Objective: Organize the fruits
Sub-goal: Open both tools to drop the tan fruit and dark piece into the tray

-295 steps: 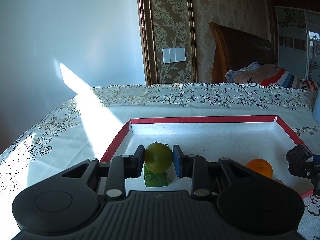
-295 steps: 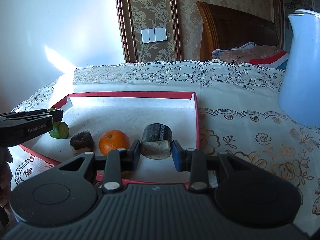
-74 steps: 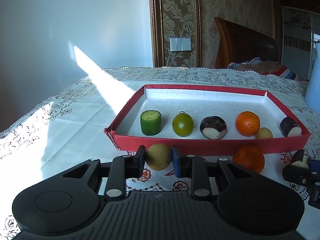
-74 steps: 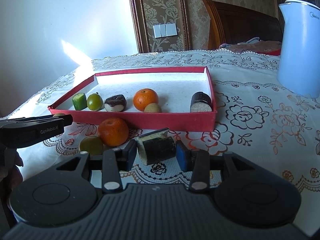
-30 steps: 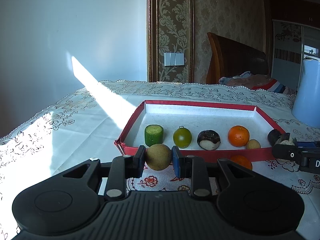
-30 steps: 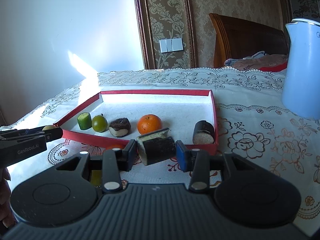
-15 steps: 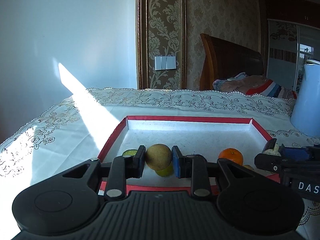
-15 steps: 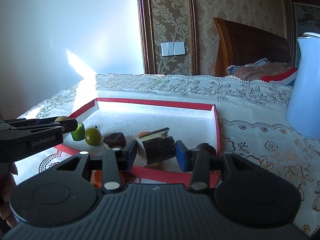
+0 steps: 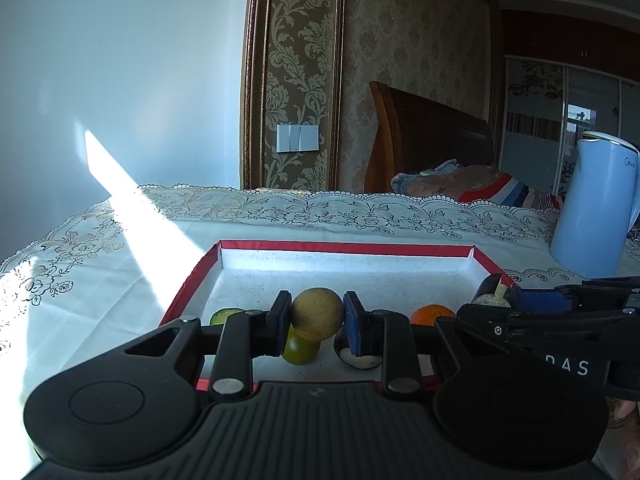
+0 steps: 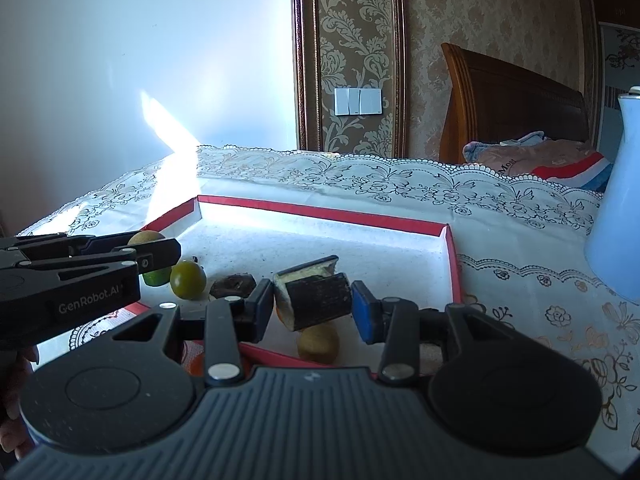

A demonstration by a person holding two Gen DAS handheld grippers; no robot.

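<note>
My left gripper (image 9: 317, 322) is shut on a round tan fruit (image 9: 317, 309) and holds it over the near left part of the red tray (image 9: 344, 247). Below it in the tray lie a green cucumber piece (image 9: 226, 315), a green round fruit (image 9: 300, 349), a dark piece with a pale face (image 9: 356, 357) and an orange (image 9: 434, 314). My right gripper (image 10: 314, 310) is shut on a dark cut piece with a pale end (image 10: 318, 296), above a small tan fruit (image 10: 318, 344) near the tray's front wall. The left gripper (image 10: 154, 254) shows at the left of that view.
A pale blue kettle (image 9: 592, 208) stands on the lace tablecloth (image 9: 100, 264) to the right of the tray. The tray's far half (image 10: 320, 240) holds nothing. Beyond the table are a wall, a wooden headboard (image 9: 432, 144) and bedding.
Both grippers have moved forward and slightly up with their pieces, from in front of the tray to over its near wall. Their grips have not changed.
</note>
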